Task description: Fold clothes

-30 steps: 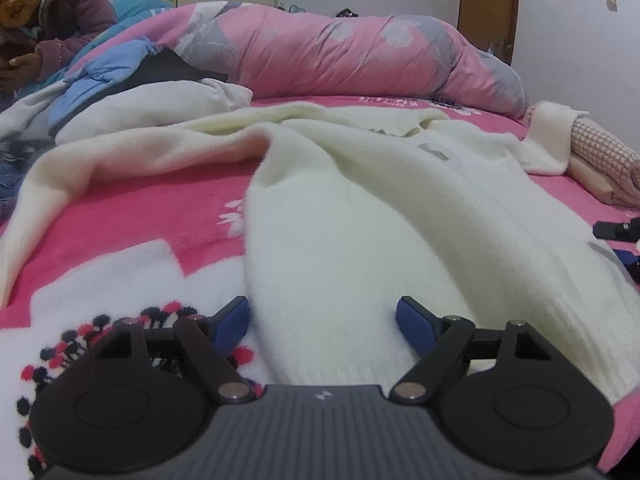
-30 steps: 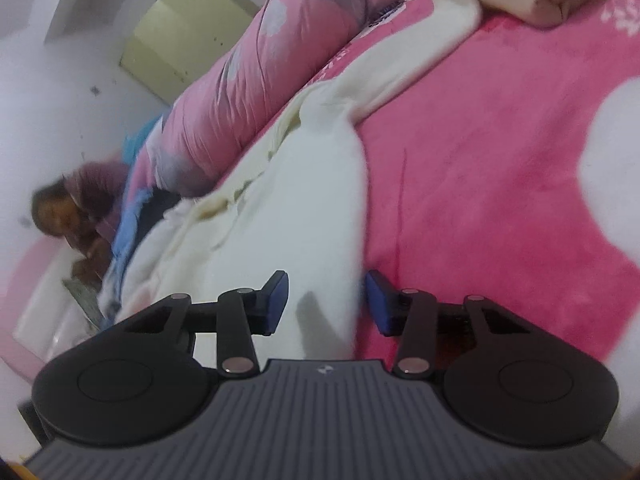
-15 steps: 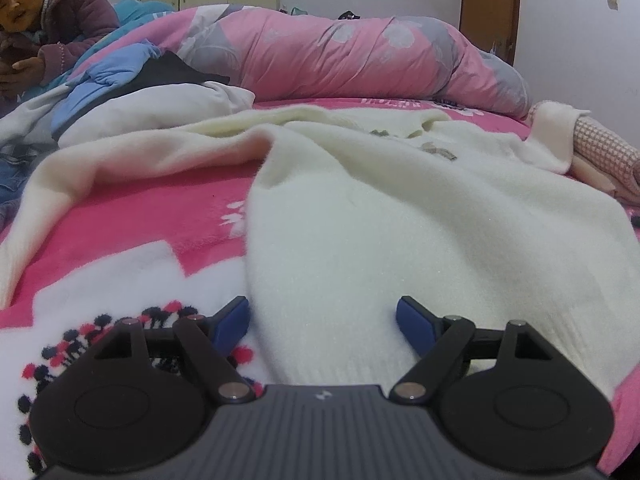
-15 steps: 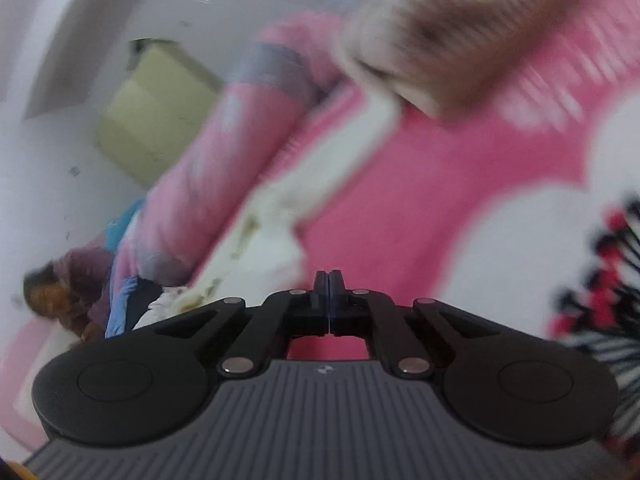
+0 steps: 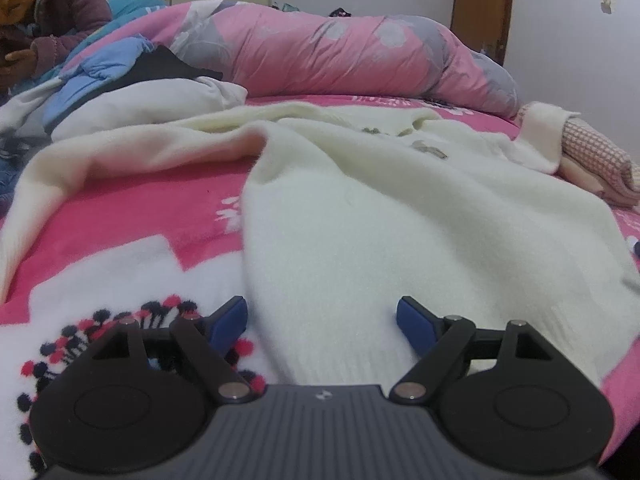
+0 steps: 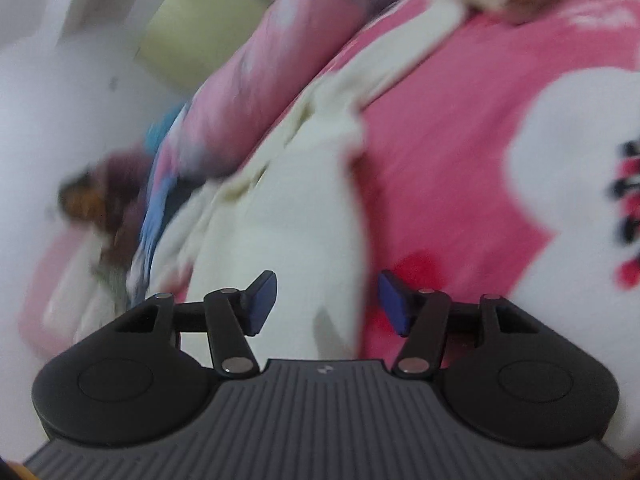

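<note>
With the cream sweater (image 5: 360, 216) lying spread across the frame's middle, the left gripper (image 5: 320, 320) is hovering wide and empty at its hem while the right gripper (image 6: 326, 300) is opening empty over the side edge, so gripping both comes next.

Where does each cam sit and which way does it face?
Left wrist: on the left gripper, low over the bed, looking along the cream sweater toward the pink duvet; only its own open fingers show, sweater hem between them.
Right wrist: on the right gripper, tilted and blurred, looking over the sweater's edge and bed; only its own fingers show, opening, pressing nothing.
Shared: sweater, bed, duvet, seated person.
</note>
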